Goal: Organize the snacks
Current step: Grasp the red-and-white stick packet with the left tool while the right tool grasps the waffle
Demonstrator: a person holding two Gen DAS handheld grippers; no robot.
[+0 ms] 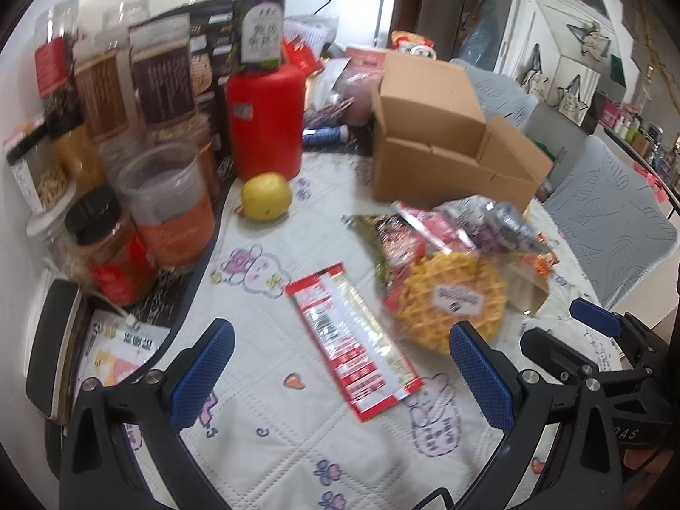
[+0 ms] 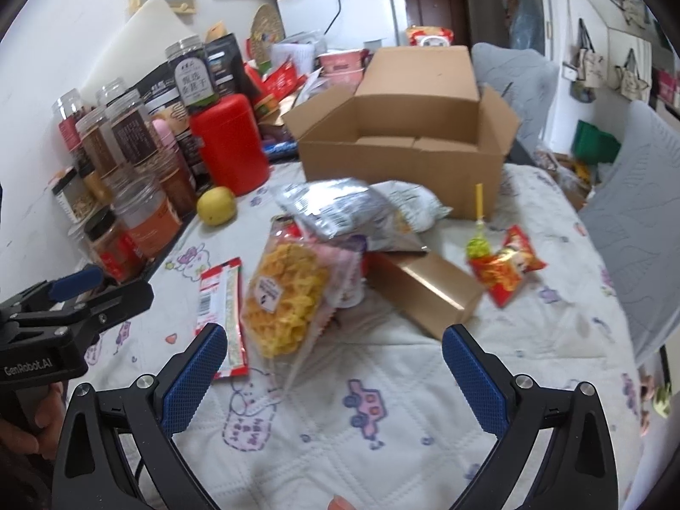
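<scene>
Two grippers above a quilted surface [image 2: 382, 425], both empty. Left gripper [image 1: 340, 374] with blue fingers [image 1: 204, 378] spread wide, hanging over a flat red packet [image 1: 352, 340] but not touching it. Right gripper [image 2: 335, 378] likewise with fingers [image 2: 480, 382] wide apart, nothing between them, a waffle bag [image 2: 284, 297] just ahead of the left one.

Snacks heaped near the middle of the surface: waffle bag leaning on a pink wrapper [image 2: 340, 263], silver foil bags [image 2: 335, 208] behind and partly on top, a gold carton [image 2: 425, 289] lying just to the right, touching the heap. Red packet alone at the left side of the heap, close to the waffle bag. Small red snack bag [image 2: 505, 267] and a lollipop [image 2: 480, 229] a little apart, toward the right edge; whether these two touch, cannot tell because of blur.

Open cardboard box [image 2: 403, 157] at the far side of the surface, flaps up, upright, inside seemingly bare as far as visible. Yellow fruit [image 2: 216, 206] near the left edge, beside a red canister [image 2: 229, 144] with a jar [image 2: 191, 76] standing on it. Many jars [image 2: 127, 195] crowded along the left edge, against the wall.
</scene>
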